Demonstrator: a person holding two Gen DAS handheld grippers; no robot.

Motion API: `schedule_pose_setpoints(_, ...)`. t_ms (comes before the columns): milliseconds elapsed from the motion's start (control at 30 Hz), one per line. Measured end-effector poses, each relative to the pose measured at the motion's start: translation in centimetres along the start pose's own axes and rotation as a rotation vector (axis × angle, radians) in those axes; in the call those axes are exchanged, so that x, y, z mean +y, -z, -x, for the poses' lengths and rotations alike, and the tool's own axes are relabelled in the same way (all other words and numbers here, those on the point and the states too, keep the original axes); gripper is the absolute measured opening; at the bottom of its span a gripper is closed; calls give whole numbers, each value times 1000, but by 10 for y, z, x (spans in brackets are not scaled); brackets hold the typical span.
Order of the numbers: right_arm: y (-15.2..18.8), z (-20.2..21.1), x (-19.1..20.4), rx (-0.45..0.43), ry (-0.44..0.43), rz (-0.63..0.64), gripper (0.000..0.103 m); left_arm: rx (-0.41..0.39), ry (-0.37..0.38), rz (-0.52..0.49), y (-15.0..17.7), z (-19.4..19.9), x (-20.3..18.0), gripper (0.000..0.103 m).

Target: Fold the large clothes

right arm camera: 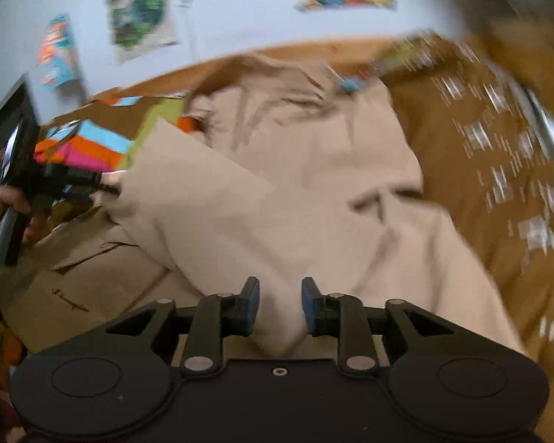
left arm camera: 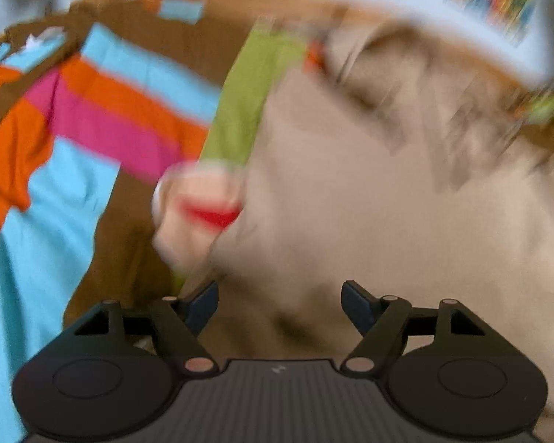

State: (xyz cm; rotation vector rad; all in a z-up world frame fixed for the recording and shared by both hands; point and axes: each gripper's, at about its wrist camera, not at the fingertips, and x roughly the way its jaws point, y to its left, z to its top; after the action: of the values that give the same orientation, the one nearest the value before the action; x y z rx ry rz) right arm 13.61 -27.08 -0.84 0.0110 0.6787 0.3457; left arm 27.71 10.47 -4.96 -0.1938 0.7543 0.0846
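A large beige sweatshirt point(right arm camera: 314, 155) lies spread on a brown surface point(right arm camera: 480, 170), with a small script logo near its left chest. A broad flap of it point(right arm camera: 203, 203) is raised and folded over, and it narrows into my right gripper point(right arm camera: 281, 302). That gripper is shut on the bunched beige fabric. In the blurred left wrist view the sweatshirt point(left arm camera: 369, 203) fills the right side. My left gripper point(left arm camera: 280, 302) stands wide open above it with nothing pinched. From the right wrist view the left gripper point(right arm camera: 109, 186) sits at the flap's left edge, held by a hand point(right arm camera: 3, 199).
A blue, orange and pink striped cloth point(left arm camera: 92, 110) and a green cloth point(left arm camera: 247, 99) lie left of the sweatshirt. A blurred pinkish thing with a red mark point(left arm camera: 199, 206) sits by the sweatshirt's edge. A pale wall with colourful posters point(right arm camera: 144, 3) stands behind.
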Motion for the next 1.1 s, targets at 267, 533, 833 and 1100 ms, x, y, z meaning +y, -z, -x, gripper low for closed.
schedule_pose_setpoints(267, 26, -34, 3, 106, -30, 50, 24, 107, -10, -22, 8, -27, -21, 79)
schedule_pose_setpoints(533, -8, -12, -15, 32, -46, -31, 38, 157, 6, -31, 1, -24, -22, 82)
schedule_pose_setpoints(833, -205, -92, -50, 45, 43, 83, 90, -84, -30, -75, -122, 5, -35, 101)
schedule_pose_setpoints(1100, -269, -223, -77, -59, 153, 135, 88, -137, -187, -202, -205, -86, -75, 101)
